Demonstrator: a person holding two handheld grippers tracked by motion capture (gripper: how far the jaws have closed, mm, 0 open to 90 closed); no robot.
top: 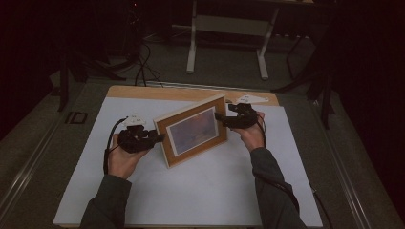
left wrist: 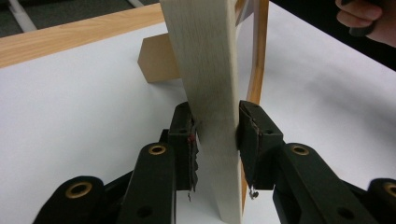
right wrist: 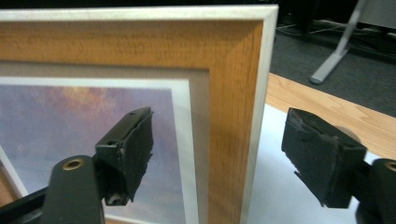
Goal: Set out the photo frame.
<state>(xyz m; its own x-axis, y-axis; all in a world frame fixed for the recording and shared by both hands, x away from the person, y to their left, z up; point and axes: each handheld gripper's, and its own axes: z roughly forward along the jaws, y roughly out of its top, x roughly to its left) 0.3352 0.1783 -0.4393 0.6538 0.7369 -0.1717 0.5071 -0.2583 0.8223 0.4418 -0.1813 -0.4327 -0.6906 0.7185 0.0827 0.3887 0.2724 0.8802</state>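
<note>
We read no writing on the rectangular wooden picture frame [top: 193, 131] with its purple-toned print, standing on the white table sheet [top: 191, 191]. Our left gripper [left wrist: 217, 140] clamps its edge; our right gripper [right wrist: 219, 154] straddles the far edge, jaws wide, pads clear, bare sheet beyond.

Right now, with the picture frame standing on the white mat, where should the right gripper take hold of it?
Best on the picture frame's upright side rail, coming in level from its right edge. The frame stands on its easel leg, so that narrow wooden edge is free, and the right gripper already straddles it with open jaws. The left gripper clamps the opposite edge.
</note>
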